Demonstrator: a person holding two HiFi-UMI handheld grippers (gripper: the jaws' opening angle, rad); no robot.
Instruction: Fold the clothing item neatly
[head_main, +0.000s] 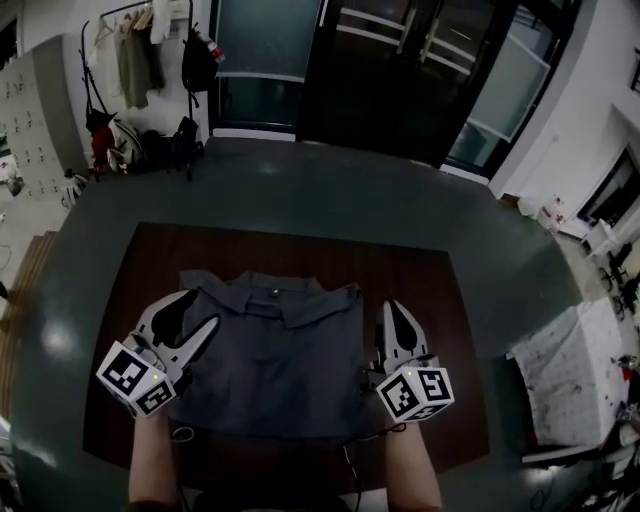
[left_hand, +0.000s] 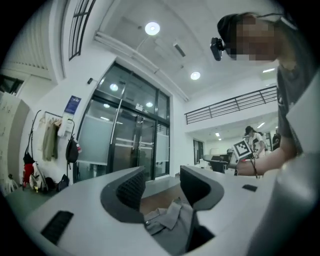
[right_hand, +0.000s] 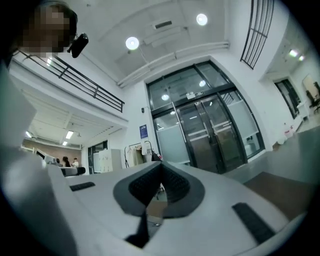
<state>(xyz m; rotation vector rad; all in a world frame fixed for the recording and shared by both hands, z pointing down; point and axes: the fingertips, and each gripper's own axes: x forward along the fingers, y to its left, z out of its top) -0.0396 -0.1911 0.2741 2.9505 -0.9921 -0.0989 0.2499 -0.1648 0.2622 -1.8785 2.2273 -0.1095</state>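
Observation:
A grey collared shirt (head_main: 275, 350) lies folded into a rectangle on the dark brown table (head_main: 440, 290), collar at the far side. My left gripper (head_main: 200, 308) hovers over the shirt's left edge, its jaws apart with nothing between them. In the left gripper view the left gripper (left_hand: 162, 185) stands open, and the shirt (left_hand: 170, 220) shows below through the gap. My right gripper (head_main: 396, 310) is at the shirt's right edge with its jaws together. In the right gripper view the right gripper (right_hand: 160, 176) is shut, its pads meeting with no cloth between them.
A coat rack (head_main: 140, 60) with hanging clothes and bags stands at the far left wall. Glass doors (head_main: 400, 70) lie beyond the table. A white spotted cloth (head_main: 570, 370) sits to the right. A thin cable (head_main: 350, 455) crosses the table's near edge.

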